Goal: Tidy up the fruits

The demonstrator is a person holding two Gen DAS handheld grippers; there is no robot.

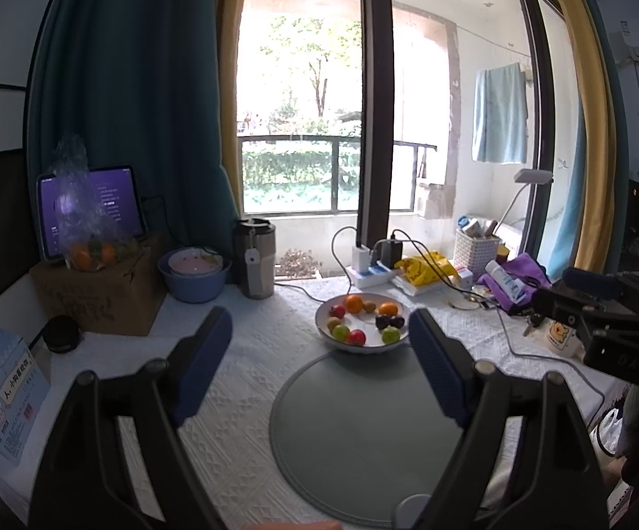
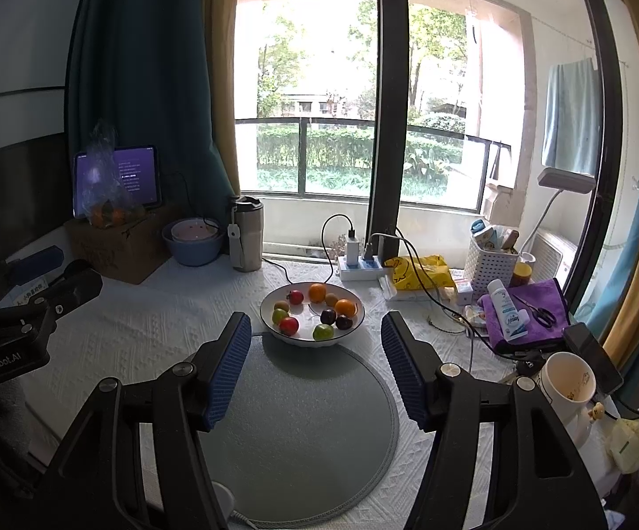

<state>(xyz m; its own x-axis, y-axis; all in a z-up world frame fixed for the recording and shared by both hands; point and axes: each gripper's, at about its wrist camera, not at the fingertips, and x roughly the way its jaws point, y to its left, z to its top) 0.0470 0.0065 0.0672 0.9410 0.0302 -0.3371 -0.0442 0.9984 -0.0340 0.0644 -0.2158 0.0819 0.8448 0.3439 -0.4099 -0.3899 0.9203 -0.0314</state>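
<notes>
Right view only: scissors (image 2: 540,310) on purple cloth (image 2: 545,298).

From my two views the grey round mat (image 2: 302,419) near the front edge of the tabletop (image 2: 142,322) lies bare, so both jaws stand wide over free room. The fruit bowl (image 2: 350,331) touches its far rim. A black cable (image 2: 443,304) and a mug (image 2: 562,397) crowd the right edge; a cardboard box (image 1: 98,296) blocks the far left corner.
</notes>
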